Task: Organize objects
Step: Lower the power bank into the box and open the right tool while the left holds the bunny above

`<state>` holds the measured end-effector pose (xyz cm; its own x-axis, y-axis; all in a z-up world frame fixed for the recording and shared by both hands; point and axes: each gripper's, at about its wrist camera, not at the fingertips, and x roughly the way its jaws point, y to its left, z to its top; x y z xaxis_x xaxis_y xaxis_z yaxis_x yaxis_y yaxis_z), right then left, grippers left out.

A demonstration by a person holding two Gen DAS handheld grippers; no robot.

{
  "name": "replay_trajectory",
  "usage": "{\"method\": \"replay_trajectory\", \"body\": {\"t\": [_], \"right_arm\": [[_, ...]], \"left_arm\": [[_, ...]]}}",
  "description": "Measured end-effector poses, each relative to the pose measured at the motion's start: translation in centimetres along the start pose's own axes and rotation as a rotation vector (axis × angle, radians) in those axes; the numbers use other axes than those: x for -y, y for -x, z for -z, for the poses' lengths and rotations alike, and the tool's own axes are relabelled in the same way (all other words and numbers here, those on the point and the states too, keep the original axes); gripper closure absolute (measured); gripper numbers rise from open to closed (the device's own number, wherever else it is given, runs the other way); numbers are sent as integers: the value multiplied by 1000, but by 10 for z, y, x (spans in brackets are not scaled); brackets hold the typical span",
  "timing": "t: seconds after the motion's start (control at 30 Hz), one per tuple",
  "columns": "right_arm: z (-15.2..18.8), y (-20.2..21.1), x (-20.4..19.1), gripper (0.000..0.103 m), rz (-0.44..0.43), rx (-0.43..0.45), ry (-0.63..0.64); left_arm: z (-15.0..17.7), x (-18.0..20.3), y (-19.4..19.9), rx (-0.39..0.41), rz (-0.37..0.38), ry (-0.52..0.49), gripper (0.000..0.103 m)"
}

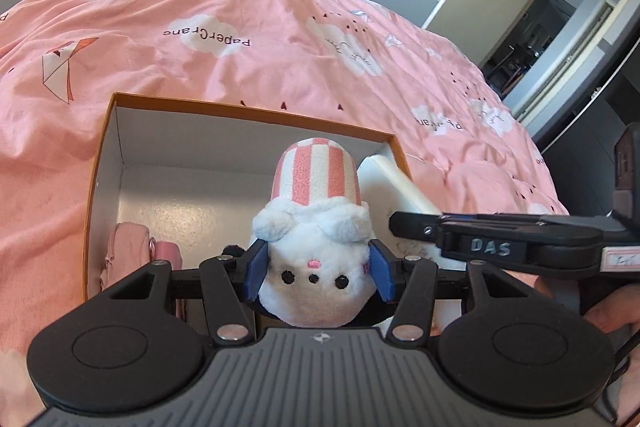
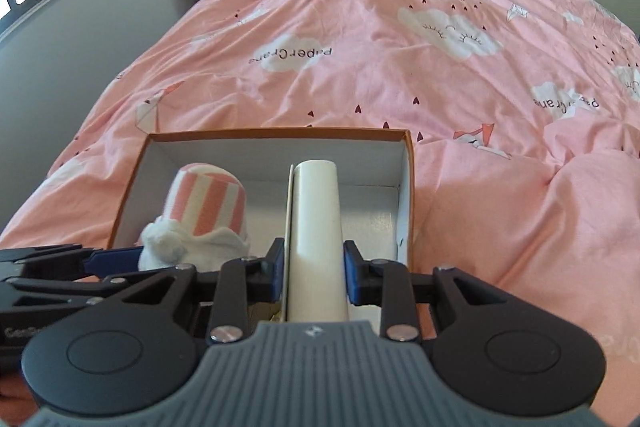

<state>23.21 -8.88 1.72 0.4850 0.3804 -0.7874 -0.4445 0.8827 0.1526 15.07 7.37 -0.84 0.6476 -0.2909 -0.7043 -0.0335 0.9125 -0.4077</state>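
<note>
While we hover over the box [image 1: 102,163] on the bed [image 1: 280,27], our left gripper [image 1: 318,273] clamps the plush [image 1: 316,227] by its soft, light head, which squashes but holds, and our right gripper [image 2: 314,273] pinches the stiff, smooth white case [image 2: 316,227] near its middle; both hang above the box's near right part

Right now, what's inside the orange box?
The box holds something pink in its near left corner, beside bare white floor. The plush and the white case, both gripped above it, hide the rest.
</note>
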Motion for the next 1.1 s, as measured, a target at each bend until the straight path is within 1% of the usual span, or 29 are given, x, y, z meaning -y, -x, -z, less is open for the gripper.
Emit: {"method": "replay_trajectory", "body": {"t": [0.13,0.27,0.47,0.57,0.63,0.77,0.93,1.1], "right_arm": [[-2,-35,2,72,21,-43,-18],[1,-59,8,72,38,-71,-42],[6,-84,11,72,23,-99,-87],[8,-96,12,72,29,-115,-99],[9,-102,13,72,15,-126,-102],[15,-116,13,72,-7,-194,-110],[19,-122,5,72,21,-230,-43],[17,-118,-3,71,57,-228,61]], "left_arm": [[-7,-12,-9,-1,15,34,42],[-15,-21,-13,8,25,57,42],[-24,-25,-19,10,11,59,42],[-26,-29,-23,4,14,71,42],[-28,-30,-26,1,12,74,42],[-28,-30,-32,-15,14,68,42],[-29,-29,-37,-26,11,62,42],[-29,-29,-37,-25,8,61,42]]}}
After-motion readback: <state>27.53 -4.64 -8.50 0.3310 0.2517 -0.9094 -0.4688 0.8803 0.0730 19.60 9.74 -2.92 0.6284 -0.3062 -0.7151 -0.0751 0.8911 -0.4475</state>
